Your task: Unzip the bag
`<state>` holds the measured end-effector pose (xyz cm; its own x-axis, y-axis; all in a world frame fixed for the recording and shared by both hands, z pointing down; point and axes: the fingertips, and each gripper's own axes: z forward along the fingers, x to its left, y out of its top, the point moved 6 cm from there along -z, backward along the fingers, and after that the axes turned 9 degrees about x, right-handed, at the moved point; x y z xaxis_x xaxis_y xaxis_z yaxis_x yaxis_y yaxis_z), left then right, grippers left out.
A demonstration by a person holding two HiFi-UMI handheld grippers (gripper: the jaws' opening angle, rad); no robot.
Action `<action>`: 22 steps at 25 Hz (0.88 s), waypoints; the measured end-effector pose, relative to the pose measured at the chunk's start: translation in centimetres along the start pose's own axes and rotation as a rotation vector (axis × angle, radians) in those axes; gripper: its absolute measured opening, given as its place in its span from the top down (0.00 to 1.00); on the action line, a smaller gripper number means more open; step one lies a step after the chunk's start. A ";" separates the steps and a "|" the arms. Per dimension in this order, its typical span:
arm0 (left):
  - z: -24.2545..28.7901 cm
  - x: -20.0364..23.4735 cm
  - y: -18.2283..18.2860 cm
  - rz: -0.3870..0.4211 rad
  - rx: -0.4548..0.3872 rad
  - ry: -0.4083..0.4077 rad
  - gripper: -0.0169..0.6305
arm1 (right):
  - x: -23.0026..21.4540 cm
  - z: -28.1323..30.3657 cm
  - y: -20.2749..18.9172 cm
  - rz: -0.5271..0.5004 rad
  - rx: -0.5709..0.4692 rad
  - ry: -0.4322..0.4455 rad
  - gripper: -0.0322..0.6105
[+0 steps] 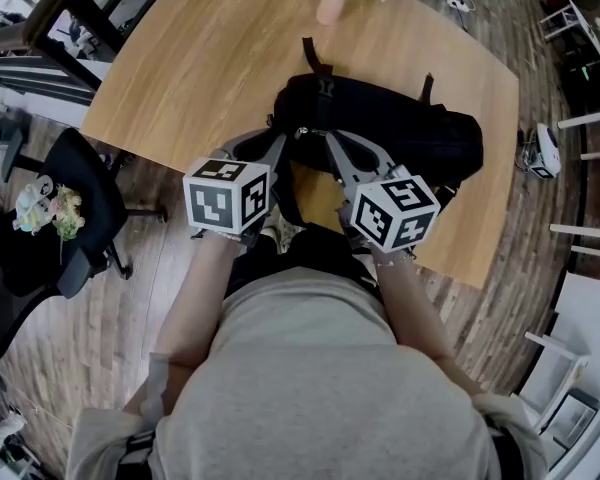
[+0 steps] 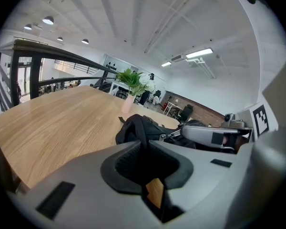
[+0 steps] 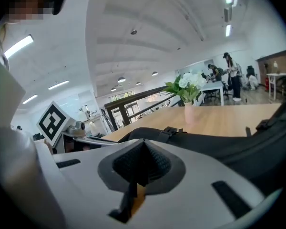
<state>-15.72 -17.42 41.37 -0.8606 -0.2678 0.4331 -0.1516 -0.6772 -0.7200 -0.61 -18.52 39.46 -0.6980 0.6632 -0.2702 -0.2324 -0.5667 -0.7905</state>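
A black backpack [image 1: 390, 128] lies on the wooden table [image 1: 200, 58], close to its near edge. Both grippers meet at the bag's near left end. My left gripper [image 1: 285, 146] is shut on a raised fold of the bag's black fabric [image 2: 142, 128], which stands up between its pads. My right gripper [image 1: 327, 146] is shut, with a thin black tab [image 3: 128, 194] pinched between its pads and hanging below them; it looks like the zipper pull. In the right gripper view the bag's body [image 3: 238, 147] stretches away to the right. Each gripper shows in the other's view, close alongside.
A pink vase with white flowers [image 1: 332, 3] stands at the table's far edge behind the bag. On the floor are a black office chair [image 1: 70, 218] to the left, and white stools [image 1: 590, 158] and a small white device [image 1: 545, 153] to the right.
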 end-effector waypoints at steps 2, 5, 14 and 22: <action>0.0 0.0 0.0 0.000 -0.004 -0.002 0.88 | -0.2 -0.2 -0.2 0.033 -0.006 0.003 0.93; -0.1 0.1 -0.1 0.000 -0.006 -0.001 0.89 | -0.5 -0.4 -0.6 0.080 -0.016 0.001 0.93; -0.4 0.5 0.0 0.008 -0.018 0.005 0.89 | -2.4 -2.0 -1.2 0.153 -0.063 -0.092 0.93; -0.6 1.1 0.1 0.013 -0.023 0.031 0.90 | -3.7 -3.7 -1.1 0.130 -0.082 -0.197 0.93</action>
<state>-17.02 -17.38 41.43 -0.8774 -0.2550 0.4064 -0.1509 -0.6575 -0.7382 4.73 -18.54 39.26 -0.8388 0.4746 -0.2668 -0.0815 -0.5940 -0.8004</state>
